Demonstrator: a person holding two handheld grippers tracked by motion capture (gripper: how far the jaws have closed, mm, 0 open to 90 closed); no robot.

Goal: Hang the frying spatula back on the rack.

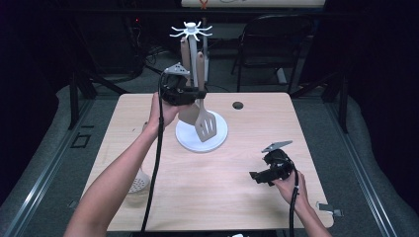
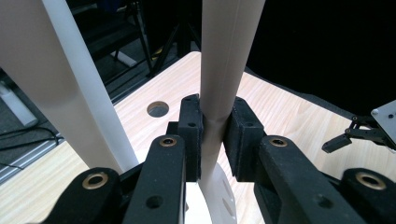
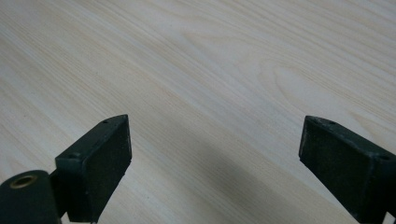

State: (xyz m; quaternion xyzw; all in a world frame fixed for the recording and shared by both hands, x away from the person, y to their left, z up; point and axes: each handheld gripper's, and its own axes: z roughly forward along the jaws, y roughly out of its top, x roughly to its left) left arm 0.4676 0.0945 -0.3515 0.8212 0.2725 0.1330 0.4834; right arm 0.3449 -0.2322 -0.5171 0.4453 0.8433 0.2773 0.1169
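Observation:
A white utensil stand (image 1: pixel 201 137) with a hooked crown (image 1: pixel 191 30) rises at the table's middle back. My left gripper (image 1: pixel 197 92) is shut on the beige handle (image 2: pixel 226 56) of a slotted spatula (image 1: pixel 205 126), whose head hangs just above the stand's round base. In the left gripper view the jaws (image 2: pixel 214 135) pinch the handle low down, with the stand's pole (image 2: pixel 79 93) to their left. A second beige utensil (image 1: pixel 189 112) hangs beside it. Low over bare wood at the front right, my right gripper (image 1: pixel 257 177) (image 3: pixel 215 154) is open and holds nothing.
A pale slotted spoon (image 1: pixel 138 183) lies near the table's front left, partly under the left forearm. A round hole (image 1: pixel 237 105) pierces the tabletop behind the stand. A black chair (image 1: pixel 276 39) stands beyond the far edge. Bare wood spreads between the two grippers.

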